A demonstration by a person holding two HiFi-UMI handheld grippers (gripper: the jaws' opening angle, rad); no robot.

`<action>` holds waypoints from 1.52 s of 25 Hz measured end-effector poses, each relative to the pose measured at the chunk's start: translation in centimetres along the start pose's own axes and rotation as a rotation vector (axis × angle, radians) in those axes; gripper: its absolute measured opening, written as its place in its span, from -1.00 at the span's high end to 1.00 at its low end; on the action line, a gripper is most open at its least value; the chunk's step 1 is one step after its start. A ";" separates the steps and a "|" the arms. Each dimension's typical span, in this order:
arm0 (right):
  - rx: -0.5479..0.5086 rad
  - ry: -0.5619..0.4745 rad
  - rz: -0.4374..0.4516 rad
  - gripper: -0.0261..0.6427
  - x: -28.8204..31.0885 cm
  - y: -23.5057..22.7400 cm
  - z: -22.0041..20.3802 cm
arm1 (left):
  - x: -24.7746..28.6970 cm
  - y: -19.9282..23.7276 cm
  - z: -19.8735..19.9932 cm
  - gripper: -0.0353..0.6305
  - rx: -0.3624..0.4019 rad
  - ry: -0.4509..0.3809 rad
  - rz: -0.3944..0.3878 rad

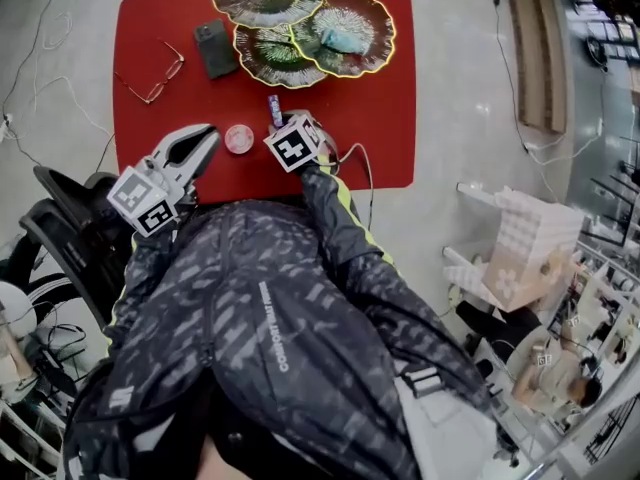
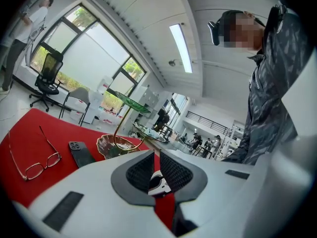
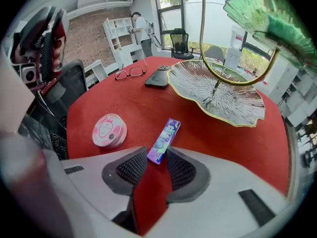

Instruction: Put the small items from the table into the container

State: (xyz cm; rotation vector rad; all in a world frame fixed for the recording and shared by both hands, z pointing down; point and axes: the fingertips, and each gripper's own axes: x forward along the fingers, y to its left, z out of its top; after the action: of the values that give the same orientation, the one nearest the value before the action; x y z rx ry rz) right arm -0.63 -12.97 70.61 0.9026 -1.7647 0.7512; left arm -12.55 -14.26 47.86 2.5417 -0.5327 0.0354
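Packet: a slim purple packet [image 3: 163, 141] with pale print (too small for me to read) lies flat on the red desk [image 3: 124, 100], near its front edge, with its far end aimed at the lowest leaf dish.
Right gripper [image 3: 156, 155]: tipped steeply down over the packet. Its fingers are drawn narrow onto the packet's near end, one pad against each long side.
Left gripper [image 2: 156, 155]: held roughly level at the desk's near left corner. Its fingers are all but together, a bare slit between them, and nothing is gripped.
Pink tin [image 3: 109, 130]: round and lidded, just left of the packet and not touching it.
Container: a tiered stand [image 3: 218, 90] of green leaf-shaped dishes with gold rims stands at the far side of the desk.
Also on the desk: glasses [image 3: 130, 72] and a dark phone [image 3: 158, 77] at the far left, the phone just beside the lowest dish.
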 end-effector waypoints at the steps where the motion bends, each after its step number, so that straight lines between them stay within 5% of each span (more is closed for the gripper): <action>1: 0.000 -0.004 0.007 0.55 -0.1 0.2 0.0 | 0.0 0.0 0.0 0.81 0.002 0.000 -0.003; 9: -0.035 -0.134 0.096 0.56 -5.5 3.3 2.2 | 0.3 0.1 1.0 0.81 0.007 -0.022 -0.008; 13: -0.113 -0.207 0.086 0.57 -9.8 4.0 3.8 | 0.5 0.4 1.4 0.81 0.012 -0.033 -0.020; 20: -0.097 -0.328 0.070 0.57 -15.6 3.0 6.9 | 1.4 0.6 2.2 0.81 0.014 -0.064 -0.028; 38: -0.064 -0.495 -0.127 0.58 -22.5 -7.6 14.2 | 3.4 0.2 4.0 0.81 0.043 -0.062 -0.058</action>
State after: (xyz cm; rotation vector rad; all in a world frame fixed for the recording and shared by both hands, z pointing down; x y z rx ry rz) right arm 4.50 -23.22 45.47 1.2182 -2.1180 0.4042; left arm -9.80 -17.65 45.01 2.6059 -0.4866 -0.0531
